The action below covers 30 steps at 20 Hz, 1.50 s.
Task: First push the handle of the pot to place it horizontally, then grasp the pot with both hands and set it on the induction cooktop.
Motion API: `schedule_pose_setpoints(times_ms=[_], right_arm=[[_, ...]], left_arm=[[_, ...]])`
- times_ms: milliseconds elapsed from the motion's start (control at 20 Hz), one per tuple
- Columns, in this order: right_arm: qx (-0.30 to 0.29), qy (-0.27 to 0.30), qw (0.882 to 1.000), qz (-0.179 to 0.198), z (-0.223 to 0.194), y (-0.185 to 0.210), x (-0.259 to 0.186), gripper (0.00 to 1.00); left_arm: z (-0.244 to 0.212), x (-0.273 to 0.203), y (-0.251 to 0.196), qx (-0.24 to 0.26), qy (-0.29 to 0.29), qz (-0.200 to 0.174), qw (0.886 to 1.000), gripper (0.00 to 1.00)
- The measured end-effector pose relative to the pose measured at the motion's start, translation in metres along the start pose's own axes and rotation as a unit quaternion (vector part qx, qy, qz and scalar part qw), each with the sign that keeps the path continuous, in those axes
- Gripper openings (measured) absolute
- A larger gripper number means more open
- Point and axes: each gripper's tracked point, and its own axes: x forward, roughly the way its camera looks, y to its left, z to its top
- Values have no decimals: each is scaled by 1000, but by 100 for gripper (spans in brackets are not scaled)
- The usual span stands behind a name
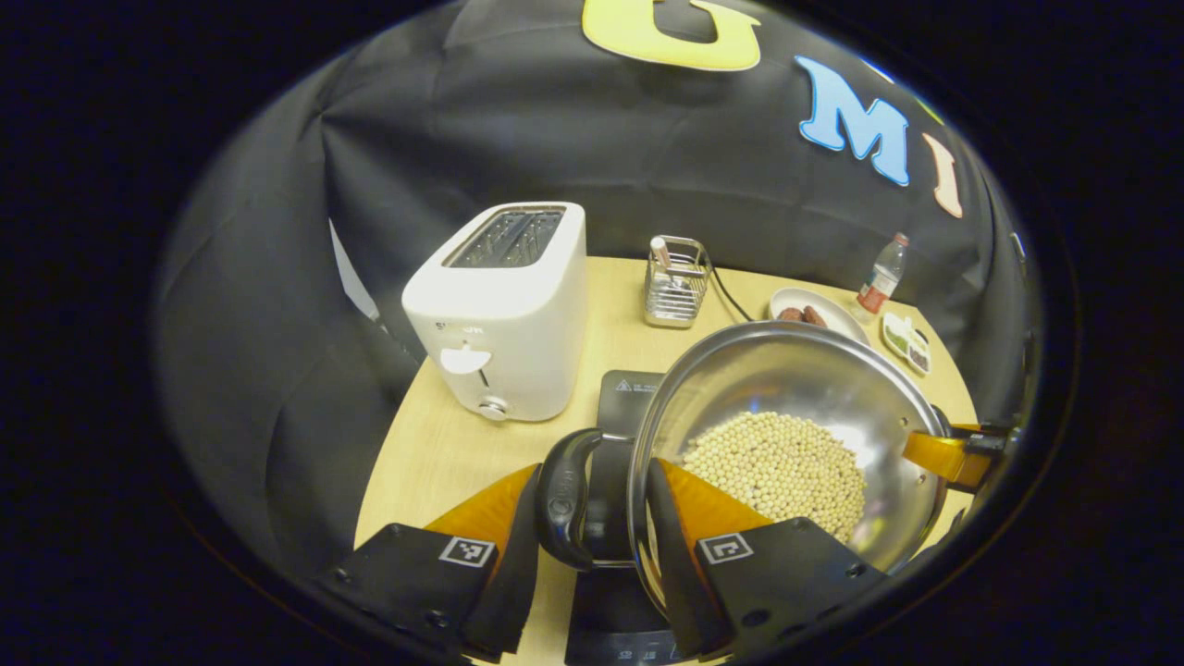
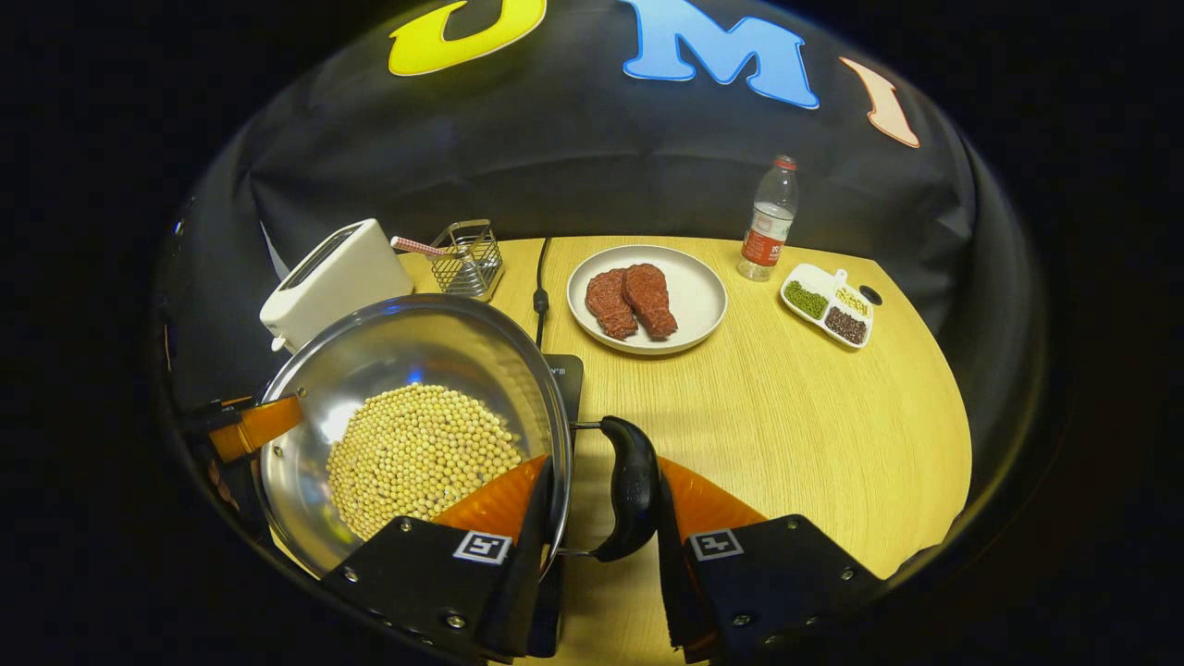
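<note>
Your pot (image 1: pixel 786 435) is a shiny steel vessel with a wide rim, its bottom covered in pale round soybeans (image 1: pixel 782 467). It has two dark loop handles, one on each side. It sits over the black induction cooktop (image 1: pixel 624 393), which shows under its near edge and behind it; you cannot tell from these views whether the base rests on the glass or is held just above it.

Your left gripper (image 1: pixel 592 504) has one finger outside the left handle (image 1: pixel 564 495) and the other inside the pot's rim, so handle and wall lie between them. Your right gripper (image 2: pixel 601 495) stands the same way on the right handle (image 2: pixel 634 490): one finger inside the rim, one outside the handle. Both pairs of fingers are narrowed onto the handles.

Writing: the toaster (image 1: pixel 504 310) carries a small grey brand mark, too blurred to read. The cooktop bears a warning triangle and fine print, unreadable.

Beyond the pot stand a wire holder (image 2: pixel 467 259), a plate (image 2: pixel 689 324) with two meat pieces (image 2: pixel 634 301), a bottle (image 2: pixel 768 222) and a divided dish (image 2: pixel 828 305) of grains, all on the wooden table (image 2: pixel 786 416).
</note>
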Motion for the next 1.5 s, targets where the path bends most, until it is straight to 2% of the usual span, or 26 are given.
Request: schedule_pose_setpoints(times_ms=[200, 300, 400, 450, 550, 650, 750, 850, 900, 1000, 1150, 1250, 1350, 1400, 1450, 1500], right_arm=[[7, -2, 1000, -6, 0, -2, 1, 55], [7, 2, 1000, -13, -3, -3, 3, 55], [14, 6, 1000, -16, -6, -2, 7, 55], [16, 8, 1000, -17, -9, -2, 8, 55], [14, 8, 1000, -18, -11, -1, 11, 55], [15, 6, 1000, -17, -11, 1, 13, 55], [10, 1, 1000, -19, -8, 1, 15, 56], [13, -1, 1000, -18, -8, 4, 15, 55], [10, 0, 1000, -17, -9, 4, 15, 55], [9, -2, 1000, -12, -8, 4, 16, 56], [7, -6, 1000, -9, -5, 3, 18, 55], [8, -8, 1000, -2, -3, 4, 19, 56], [-3, -16, 1000, 1, 0, 2, 17, 60], [-11, -25, 1000, 2, 6, 0, 12, 65], [-17, -37, 999, 6, 12, 0, 7, 71], [-22, -49, 998, 13, 18, 1, 0, 85]], left_arm=[[1, 9, -1, 3, -2, -8, 1000, 68], [1, 15, -2, 8, -5, -11, 1000, 63], [-1, 20, -2, 11, -3, -15, 1000, 63], [-3, 23, -2, 11, -1, -16, 1000, 66], [-4, 25, 0, 10, -3, -16, 1000, 63], [-5, 28, 2, 7, -9, -16, 1000, 66], [-6, 28, 3, -5, -13, -19, 1000, 63], [-6, 28, 6, 1, -16, -19, 1000, 63], [-4, 29, 7, 2, -17, -19, 1000, 69], [-6, 29, 7, -1, -18, -19, 1000, 63], [-6, 29, 8, 0, -23, -18, 1000, 65], [-5, 25, 7, -19, -22, -24, 999, 67], [4, 19, 14, -28, -40, -18, 999, 70], [10, 13, 19, -32, -51, -13, 998, 75], [16, 4, 23, -40, -60, -7, 997, 87], [22, -5, 24, -49, -70, -4, 996, 91]])
